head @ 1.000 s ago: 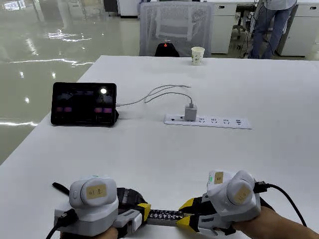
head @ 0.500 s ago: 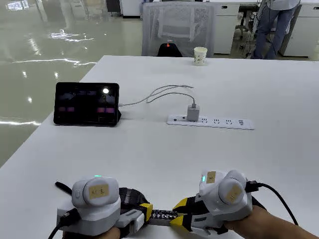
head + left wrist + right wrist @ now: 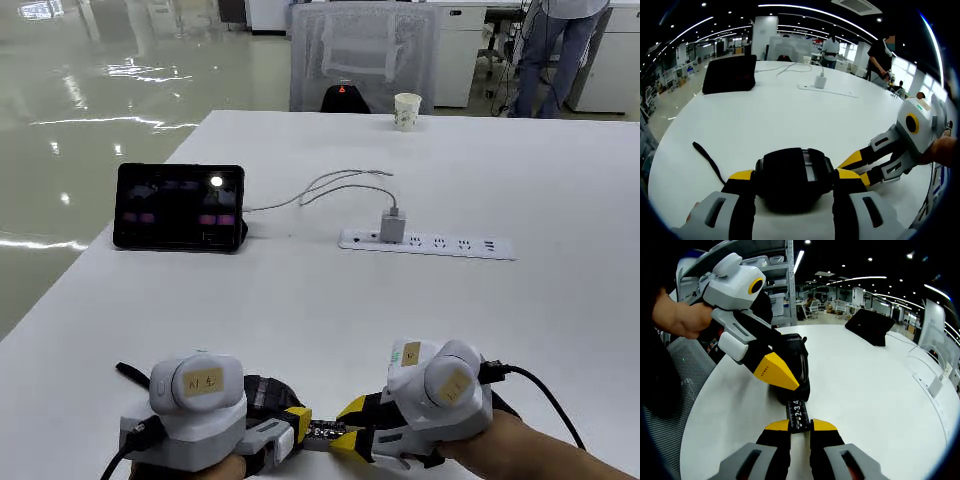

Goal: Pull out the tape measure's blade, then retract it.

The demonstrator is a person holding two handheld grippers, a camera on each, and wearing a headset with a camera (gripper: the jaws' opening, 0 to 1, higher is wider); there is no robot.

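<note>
1. Tape measure: its black body sits on the white table at the near edge, held between the two yellow-tipped jaws of the left gripper. These jaws press against the body's two sides, as the left gripper view shows.
2. A short length of blade sticks out of the body toward the right gripper. The printed numerals 1 to 4 can be read on it in the right gripper view.
3. The right gripper's jaws are closed together on the free end of the blade and pinch it between the yellow tips. In the head view these tips lie just beside the left gripper's, with only the dark strip of blade between them.
4. A thin black strap trails from the tape measure's body across the table toward the person's left.
5. Farther back on the left a dark tablet stands propped up with its screen dimly lit.
6. A white power strip lies well apart from the grippers near the table's middle. A charger is plugged into it, and a cable runs from the charger to the tablet.
7. At the far edge stands a paper cup, with a mesh-backed chair behind it.
</note>
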